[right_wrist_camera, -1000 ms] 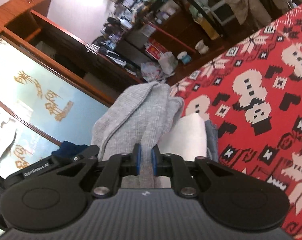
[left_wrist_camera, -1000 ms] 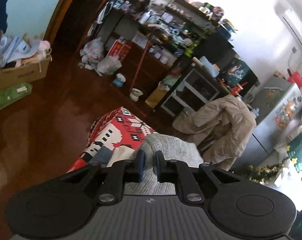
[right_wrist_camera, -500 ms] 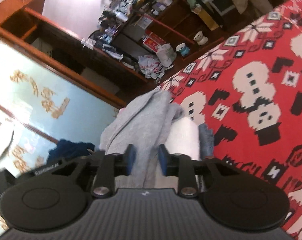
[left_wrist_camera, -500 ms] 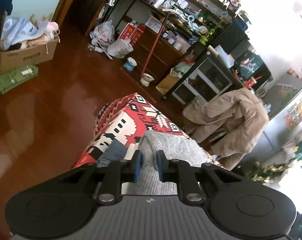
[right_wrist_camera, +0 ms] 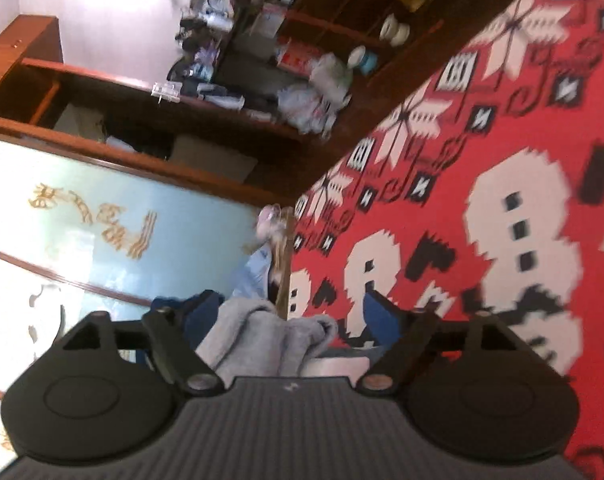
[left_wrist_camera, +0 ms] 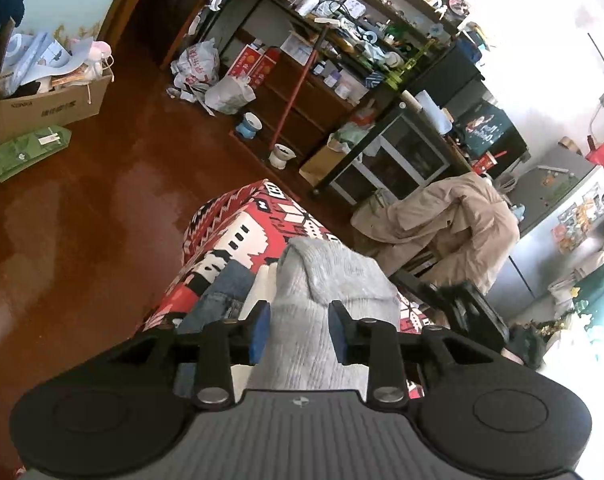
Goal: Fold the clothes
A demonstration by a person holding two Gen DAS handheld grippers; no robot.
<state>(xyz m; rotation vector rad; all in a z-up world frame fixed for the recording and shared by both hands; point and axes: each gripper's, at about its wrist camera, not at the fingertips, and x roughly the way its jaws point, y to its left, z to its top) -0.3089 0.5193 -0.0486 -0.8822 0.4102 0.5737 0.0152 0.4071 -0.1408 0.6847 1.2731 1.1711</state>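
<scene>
A grey knit garment (left_wrist_camera: 329, 276) lies on a pile with a white folded piece (left_wrist_camera: 260, 288) and blue denim (left_wrist_camera: 226, 288), at the corner of a table under a red patterned cover (left_wrist_camera: 238, 236). My left gripper (left_wrist_camera: 300, 332) straddles the near end of the grey garment. Its jaws are opening, and the cloth lies loosely between the blue pads. In the right wrist view my right gripper (right_wrist_camera: 286, 316) has its jaws opening wide. The grey garment (right_wrist_camera: 262, 336) sags low between them, free of the fingertips (right_wrist_camera: 375, 312). The red cover (right_wrist_camera: 461, 200) fills the right side.
A dark wooden floor (left_wrist_camera: 82, 200) surrounds the table. A cardboard box (left_wrist_camera: 50, 100) of clutter stands at the left, crowded shelves (left_wrist_camera: 341, 60) at the back, and a chair draped with a beige coat (left_wrist_camera: 453, 216) beyond the table. A fridge (left_wrist_camera: 561, 216) stands at the far right.
Both grippers were shut on the grey garment and have opened. The right one opened wide and moved down and across the table, so the garment now sits low in its view.
</scene>
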